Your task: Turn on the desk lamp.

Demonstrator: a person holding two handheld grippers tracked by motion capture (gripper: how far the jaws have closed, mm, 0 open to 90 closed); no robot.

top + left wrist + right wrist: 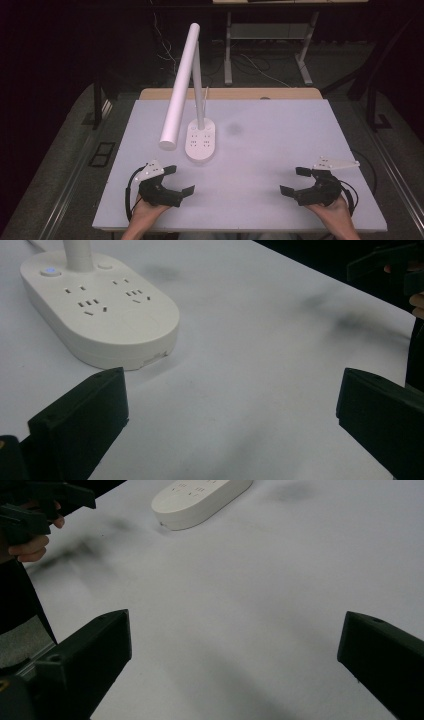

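Desk lamp [200, 127] with a socket base stood on the white table [280, 150], left of centre, no gripper touching it.

Nearest, the left gripper [176, 181] and right gripper [296, 181] rested low at the near edge, well apart, each with jaws spread wide and empty. Beyond the left one sat the lamp's oval base [100, 310], its white tube head [179, 90] slanting toward the near left.
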